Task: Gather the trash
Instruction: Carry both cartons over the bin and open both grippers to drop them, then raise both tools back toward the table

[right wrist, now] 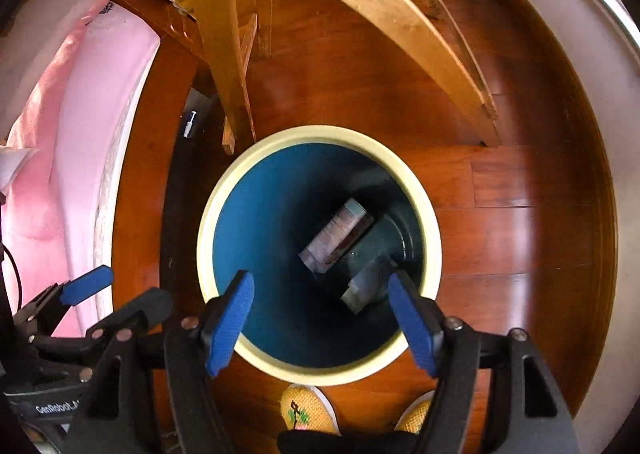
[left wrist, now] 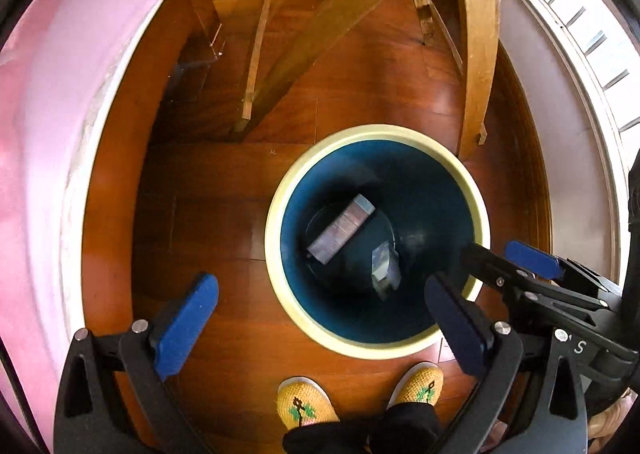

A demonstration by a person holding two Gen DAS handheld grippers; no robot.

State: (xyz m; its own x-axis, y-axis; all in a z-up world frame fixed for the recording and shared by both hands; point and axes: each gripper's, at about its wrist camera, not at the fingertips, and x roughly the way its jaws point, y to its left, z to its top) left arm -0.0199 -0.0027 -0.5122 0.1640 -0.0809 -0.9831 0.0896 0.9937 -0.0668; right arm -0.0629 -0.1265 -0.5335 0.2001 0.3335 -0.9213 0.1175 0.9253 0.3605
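With both boxes lying inside the round blue cream-rimmed plastic bin (right wrist: 248,214), my left tongs (left wrist: 320,324) and right tongs (right wrist: 320,324) hang spread, empty; my near slippers (left wrist: 304,402) could tip it.

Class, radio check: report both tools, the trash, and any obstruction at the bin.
Left tool open, empty. Right tool open, empty, over the bin. Larger carton and smaller carton inside the bin. Nothing blocking the mouth; chair leg beside the rim.

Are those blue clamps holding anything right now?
No. The left gripper and right gripper are open and empty; two boxes lie inside the bin.
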